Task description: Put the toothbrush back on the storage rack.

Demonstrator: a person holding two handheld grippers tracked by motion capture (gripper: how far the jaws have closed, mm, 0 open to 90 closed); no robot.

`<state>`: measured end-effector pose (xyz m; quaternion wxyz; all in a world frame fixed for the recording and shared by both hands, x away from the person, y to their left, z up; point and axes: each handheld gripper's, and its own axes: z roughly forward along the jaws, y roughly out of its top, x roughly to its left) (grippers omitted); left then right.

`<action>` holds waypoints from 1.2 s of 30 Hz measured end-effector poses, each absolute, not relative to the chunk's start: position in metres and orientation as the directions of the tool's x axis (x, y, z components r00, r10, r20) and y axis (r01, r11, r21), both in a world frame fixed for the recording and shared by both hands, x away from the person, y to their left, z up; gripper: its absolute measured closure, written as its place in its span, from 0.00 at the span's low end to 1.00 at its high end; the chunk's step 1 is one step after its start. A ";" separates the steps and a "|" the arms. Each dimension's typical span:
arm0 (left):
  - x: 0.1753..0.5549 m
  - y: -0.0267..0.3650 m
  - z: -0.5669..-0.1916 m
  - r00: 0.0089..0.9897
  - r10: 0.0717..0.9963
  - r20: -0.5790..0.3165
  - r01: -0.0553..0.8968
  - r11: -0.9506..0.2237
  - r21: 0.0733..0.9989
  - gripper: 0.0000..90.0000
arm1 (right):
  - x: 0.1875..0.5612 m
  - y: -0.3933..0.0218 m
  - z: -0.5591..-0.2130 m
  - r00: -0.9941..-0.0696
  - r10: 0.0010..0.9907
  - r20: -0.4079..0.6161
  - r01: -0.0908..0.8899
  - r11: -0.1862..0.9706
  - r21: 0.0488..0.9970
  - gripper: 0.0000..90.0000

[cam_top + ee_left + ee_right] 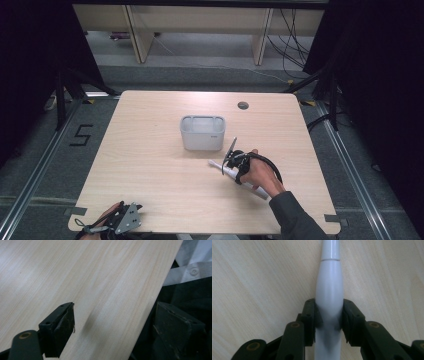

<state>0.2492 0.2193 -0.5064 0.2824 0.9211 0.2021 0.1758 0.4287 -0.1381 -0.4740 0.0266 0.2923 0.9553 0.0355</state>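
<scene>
At the near left corner of the table, the left gripper is held idle, its jaws standing wide with nothing between them; in the left gripper view one jaw lies over the wood and the other hangs past the table's edge. It is best kept there, out of the way.

Farther right, behind the table's middle, a white bin stands upright and looks empty.

Just right of it and nearer the person, a white tube is lying flat on the wood, its thin end toward the bin. The right gripper has been brought down over its thick middle, and both pads are seen touching its sides, so the tube is gripped.

For a clean pickup, the grip should be kept centred on the widest part and firm before any lift. The smooth rounded body would probably slide or swing if held loosely. A straight lift is advised, with the tube kept level until it is clear of the table.
</scene>
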 end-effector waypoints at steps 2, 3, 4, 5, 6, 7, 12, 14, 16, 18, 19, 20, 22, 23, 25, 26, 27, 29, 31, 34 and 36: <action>0.249 0.219 -0.506 0.858 0.468 0.212 0.269 -0.761 0.591 0.18 | 0.429 -0.137 -0.474 -0.831 0.556 -0.028 0.553 0.830 0.074 0.74; 0.249 0.219 -0.506 0.857 0.470 0.211 0.271 -0.759 0.592 0.18 | 0.430 -0.137 -0.474 -0.833 0.552 -0.033 0.549 0.833 0.069 0.74; 0.249 0.219 -0.506 0.860 0.469 0.203 0.273 -0.756 0.595 0.18 | 0.431 -0.137 -0.474 -0.841 0.539 -0.053 0.536 0.842 0.059 0.74; 0.249 0.219 -0.506 0.859 0.467 0.207 0.270 -0.760 0.592 0.18 | 0.431 -0.137 -0.474 -0.844 0.534 -0.049 0.532 0.845 0.058 0.74; 0.249 0.219 -0.507 0.856 0.471 0.213 0.271 -0.760 0.590 0.18 | 0.430 -0.135 -0.474 -0.833 0.553 -0.029 0.551 0.832 0.062 0.74; 0.249 0.219 -0.506 0.860 0.468 0.205 0.271 -0.758 0.593 0.18 | 0.431 -0.136 -0.474 -0.834 0.552 -0.022 0.550 0.833 0.057 0.74; 0.249 0.220 -0.506 0.857 0.471 0.209 0.273 -0.759 0.591 0.18 | 0.435 -0.137 -0.474 -0.832 0.554 -0.010 0.553 0.831 0.055 0.74; 0.249 0.220 -0.506 0.858 0.471 0.207 0.272 -0.758 0.593 0.18 | 0.434 -0.137 -0.475 -0.831 0.556 -0.006 0.554 0.830 0.058 0.74; 0.249 0.220 -0.506 0.857 0.471 0.208 0.273 -0.759 0.592 0.18 | 0.433 -0.137 -0.474 -0.838 0.546 -0.005 0.545 0.837 0.057 0.74; 0.250 0.219 -0.506 0.858 0.469 0.208 0.272 -0.760 0.590 0.18 | 0.433 -0.139 -0.474 -0.850 0.526 -0.035 0.524 0.850 0.052 0.74; 0.249 0.219 -0.506 0.858 0.470 0.208 0.272 -0.759 0.592 0.18 | 0.433 -0.139 -0.474 -0.850 0.526 -0.035 0.524 0.850 0.052 0.74; 0.249 0.219 -0.506 0.858 0.471 0.204 0.274 -0.756 0.594 0.18 | 0.430 -0.139 -0.472 -0.842 0.539 -0.014 0.536 0.840 0.083 0.74; 0.250 0.220 -0.506 0.856 0.470 0.213 0.271 -0.761 0.590 0.18 | 0.427 -0.143 -0.466 -0.845 0.534 -0.010 0.530 0.840 0.115 0.74; 0.250 0.220 -0.506 0.855 0.473 0.213 0.273 -0.760 0.590 0.18 | 0.426 -0.145 -0.462 -0.847 0.531 -0.017 0.525 0.841 0.131 0.74; 0.249 0.220 -0.506 0.858 0.472 0.201 0.276 -0.754 0.596 0.18 | 0.422 -0.151 -0.457 -0.849 0.527 -0.029 0.517 0.842 0.152 0.74; 0.249 0.219 -0.506 0.857 0.472 0.205 0.275 -0.757 0.594 0.18 | 0.421 -0.153 -0.455 -0.849 0.528 -0.026 0.518 0.840 0.163 0.74; 0.249 0.219 -0.506 0.857 0.472 0.205 0.275 -0.757 0.594 0.18 | 0.421 -0.153 -0.455 -0.849 0.528 -0.026 0.518 0.840 0.163 0.74; 0.250 0.219 -0.507 0.859 0.470 0.206 0.273 -0.759 0.591 0.18 | 0.413 -0.163 -0.443 -0.832 0.554 -0.037 0.531 0.813 0.238 0.74; 0.250 0.219 -0.507 0.859 0.471 0.202 0.276 -0.758 0.591 0.18 | 0.410 -0.172 -0.432 -0.835 0.549 -0.047 0.511 0.803 0.307 0.74; 0.250 0.219 -0.507 0.858 0.473 0.201 0.280 -0.758 0.590 0.18 | 0.406 -0.185 -0.413 -0.807 0.587 -0.061 0.524 0.760 0.385 0.74; 0.249 0.218 -0.507 0.859 0.471 0.200 0.278 -0.757 0.592 0.18 | 0.403 -0.190 -0.404 -0.809 0.585 -0.064 0.501 0.741 0.447 0.74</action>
